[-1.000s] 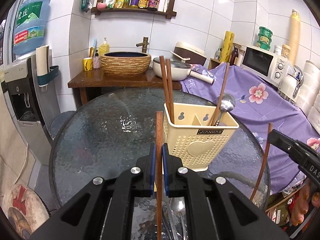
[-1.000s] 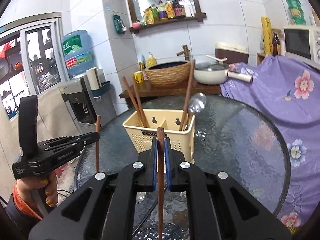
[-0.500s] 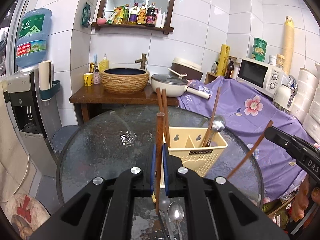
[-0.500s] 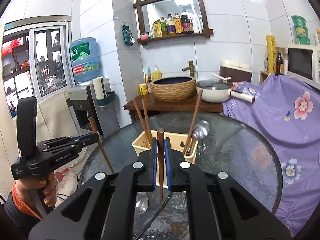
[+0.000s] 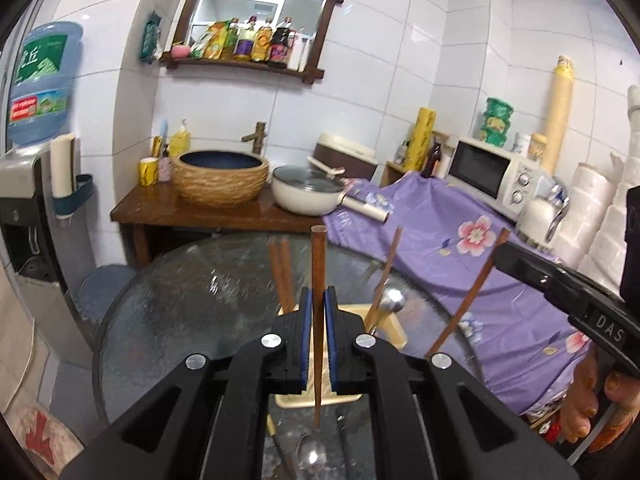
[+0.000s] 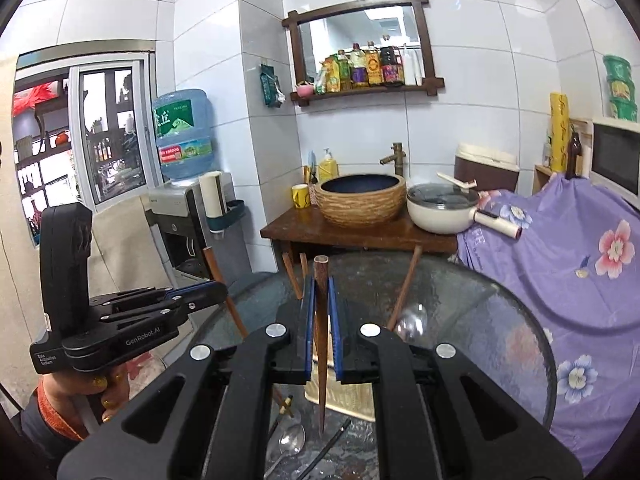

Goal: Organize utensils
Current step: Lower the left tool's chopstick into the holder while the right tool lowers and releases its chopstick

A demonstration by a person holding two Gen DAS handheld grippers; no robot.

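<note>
Left wrist view shows the left gripper (image 5: 319, 312) squeezed tight on one brown chopstick (image 5: 318, 280). The stick stands almost straight up, and its thin tip hangs above the round glass table (image 5: 168, 304). Behind the gripper sits the cream utensil basket (image 5: 390, 330) on that table. Two more chopsticks (image 5: 280, 268) stand in the basket's left part, and a spoon (image 5: 390, 302) with another stick leans in its right part. To the right of the basket, the other gripper holds a slanted chopstick.

Right wrist view shows the right gripper (image 6: 320, 320) pinched shut on its own chopstick (image 6: 321, 340), tip pointing down. Under that tip, in front of the basket (image 6: 352, 394), a loose spoon (image 6: 290, 438) lies on the glass. To the left of the basket, a hand (image 6: 100, 392) holds the left gripper with its stick.
</note>
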